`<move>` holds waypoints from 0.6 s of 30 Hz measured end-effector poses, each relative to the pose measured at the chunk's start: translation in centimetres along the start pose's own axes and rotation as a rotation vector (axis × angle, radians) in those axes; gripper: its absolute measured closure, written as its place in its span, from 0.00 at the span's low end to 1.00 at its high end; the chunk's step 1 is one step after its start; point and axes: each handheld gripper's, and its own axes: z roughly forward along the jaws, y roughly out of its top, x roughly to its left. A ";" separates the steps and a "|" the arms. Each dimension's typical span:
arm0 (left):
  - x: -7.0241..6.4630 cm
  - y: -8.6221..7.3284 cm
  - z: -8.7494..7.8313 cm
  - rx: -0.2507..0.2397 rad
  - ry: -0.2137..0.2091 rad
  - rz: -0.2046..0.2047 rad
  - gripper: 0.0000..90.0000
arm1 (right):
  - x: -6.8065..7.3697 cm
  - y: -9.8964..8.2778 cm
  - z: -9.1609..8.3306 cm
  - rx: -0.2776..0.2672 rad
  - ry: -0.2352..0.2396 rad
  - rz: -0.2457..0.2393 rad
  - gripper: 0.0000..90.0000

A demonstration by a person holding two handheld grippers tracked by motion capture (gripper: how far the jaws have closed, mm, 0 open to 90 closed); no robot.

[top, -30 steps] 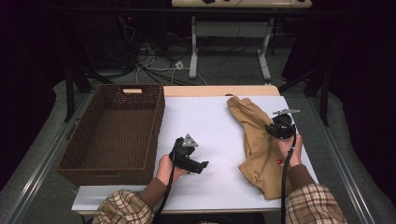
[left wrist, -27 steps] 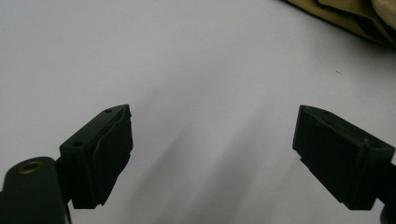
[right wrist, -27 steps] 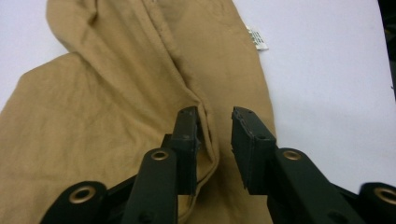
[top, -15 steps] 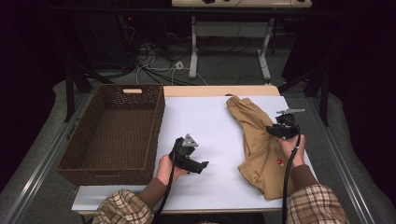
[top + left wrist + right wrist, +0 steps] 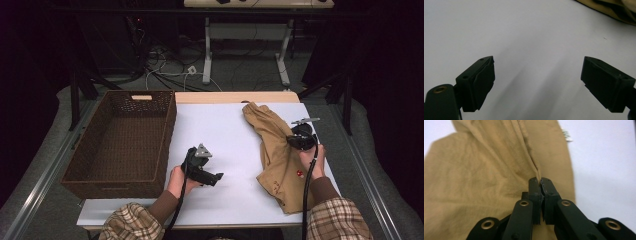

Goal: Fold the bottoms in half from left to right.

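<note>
A tan garment [image 5: 274,150] lies crumpled along the right side of the white table [image 5: 225,130]. My right gripper [image 5: 294,143] rests on its right edge. Its jaws have just been closing. In the right gripper view the right gripper [image 5: 540,181] is shut on a raised fold of the tan garment [image 5: 486,170]. My left gripper [image 5: 218,178] lies low over the bare table near the front middle, well apart from the cloth. In the left gripper view the left gripper [image 5: 537,75] stands open with nothing between its jaws, and a corner of the garment [image 5: 609,10] shows at the top right.
A brown wicker basket [image 5: 168,135] with nothing in it stands at the left of the table. A small red mark [image 5: 299,173] shows on the garment near the right hand. Dark floor, cables and table legs lie beyond the far edge.
The right gripper has tipped slightly over the cloth's edge. The left hand and gripper have stayed put.
</note>
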 end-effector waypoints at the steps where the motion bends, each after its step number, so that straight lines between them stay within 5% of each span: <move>1: 0.0 0.0 0.0 0.000 -0.001 0.001 0.13 | 0.0 -0.1 0.2 0.012 0.005 0.008 0.92; 5: 0.0 0.0 0.2 0.006 -0.001 0.000 0.13 | 0.1 -0.1 -0.3 0.032 0.031 0.013 0.67; 9: -0.1 0.0 0.2 0.004 -0.003 -0.003 0.13 | 0.8 -0.2 -2.0 0.026 0.066 -0.009 0.51; 12: -0.1 0.0 0.0 0.007 -0.003 0.003 0.13 | 1.7 -0.6 -2.3 0.059 0.112 -0.029 0.47; 18: -0.3 0.0 -0.1 -0.001 0.001 0.006 0.13 | 2.5 -1.3 -2.7 0.128 0.081 -0.097 0.50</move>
